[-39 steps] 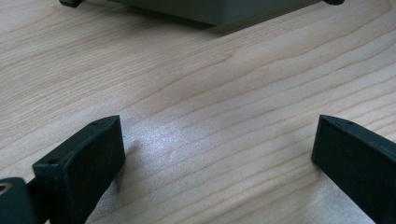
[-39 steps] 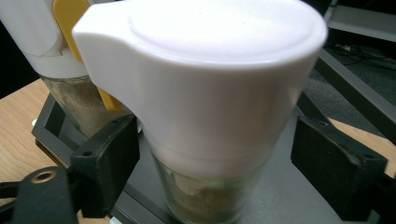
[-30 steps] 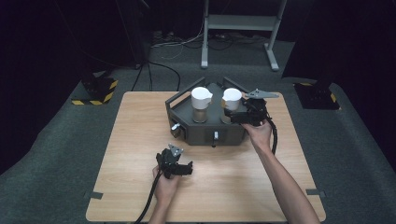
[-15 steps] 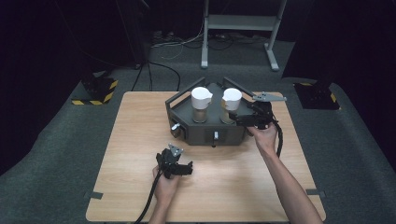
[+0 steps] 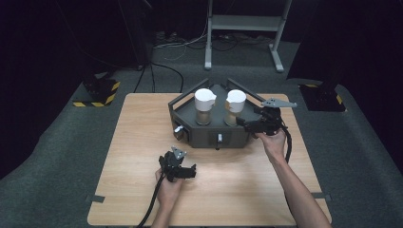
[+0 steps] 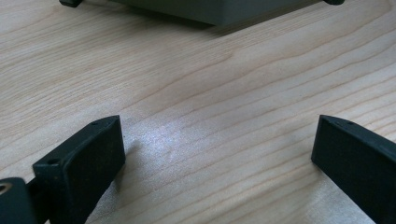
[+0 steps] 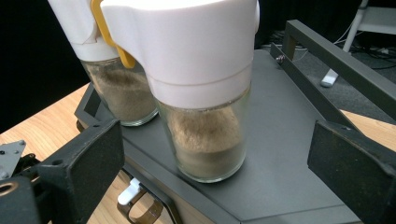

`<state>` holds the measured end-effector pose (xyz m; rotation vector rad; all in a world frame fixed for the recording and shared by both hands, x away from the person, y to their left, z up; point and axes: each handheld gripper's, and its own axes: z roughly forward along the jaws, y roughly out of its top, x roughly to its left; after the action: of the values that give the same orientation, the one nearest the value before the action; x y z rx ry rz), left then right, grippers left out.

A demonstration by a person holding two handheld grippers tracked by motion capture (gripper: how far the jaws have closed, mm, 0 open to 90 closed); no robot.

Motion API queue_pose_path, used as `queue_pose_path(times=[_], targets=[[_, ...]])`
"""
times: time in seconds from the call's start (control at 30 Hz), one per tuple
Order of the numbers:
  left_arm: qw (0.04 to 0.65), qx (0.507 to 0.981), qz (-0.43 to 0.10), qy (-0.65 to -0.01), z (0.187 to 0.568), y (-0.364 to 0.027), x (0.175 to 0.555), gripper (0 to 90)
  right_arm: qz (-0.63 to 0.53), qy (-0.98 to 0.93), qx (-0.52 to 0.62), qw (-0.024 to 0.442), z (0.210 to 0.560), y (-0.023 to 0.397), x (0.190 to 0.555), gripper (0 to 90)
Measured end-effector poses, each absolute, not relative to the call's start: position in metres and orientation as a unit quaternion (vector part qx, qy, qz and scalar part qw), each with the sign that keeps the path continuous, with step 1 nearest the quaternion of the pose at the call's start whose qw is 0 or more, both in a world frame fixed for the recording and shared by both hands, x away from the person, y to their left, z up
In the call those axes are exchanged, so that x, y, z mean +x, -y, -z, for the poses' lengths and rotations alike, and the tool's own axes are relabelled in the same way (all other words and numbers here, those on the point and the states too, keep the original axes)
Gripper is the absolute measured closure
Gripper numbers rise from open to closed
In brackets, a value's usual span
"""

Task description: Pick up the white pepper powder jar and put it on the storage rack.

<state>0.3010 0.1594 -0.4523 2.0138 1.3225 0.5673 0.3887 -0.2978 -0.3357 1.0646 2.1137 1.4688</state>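
1. On the dark grey tray (image 5: 209,135), far side of the table (image 5: 133,142): two glass jars, right jar (image 5: 235,107) just left of the right gripper (image 5: 243,122).
2. Over bare wood: left gripper (image 6: 217,140), jaws apart, nothing between.
3. Ahead of the right gripper (image 7: 215,154): right jar (image 7: 203,93), jaws just opened wide, clear of it.

Wooden table (image 5: 128,156), dark grey tray (image 5: 209,135) on it

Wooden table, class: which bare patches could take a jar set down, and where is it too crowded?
The light wooden table lies bare left of the dark grey metal tray, and along its near edge between the left gripper and the person's right forearm. It is crowded on the tray around the two white-lidded glass jars, where the open right gripper waits.
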Motion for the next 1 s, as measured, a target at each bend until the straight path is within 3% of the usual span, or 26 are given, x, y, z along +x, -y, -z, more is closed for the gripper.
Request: queue_pose_path(times=[1.0], targets=[[0.327, 0.769, -0.217, -0.504, 0.452, -0.159, 0.301, 2.5, -0.509, -0.749, 0.382, 0.183, 0.347, 0.317, 0.377, 4.9]])
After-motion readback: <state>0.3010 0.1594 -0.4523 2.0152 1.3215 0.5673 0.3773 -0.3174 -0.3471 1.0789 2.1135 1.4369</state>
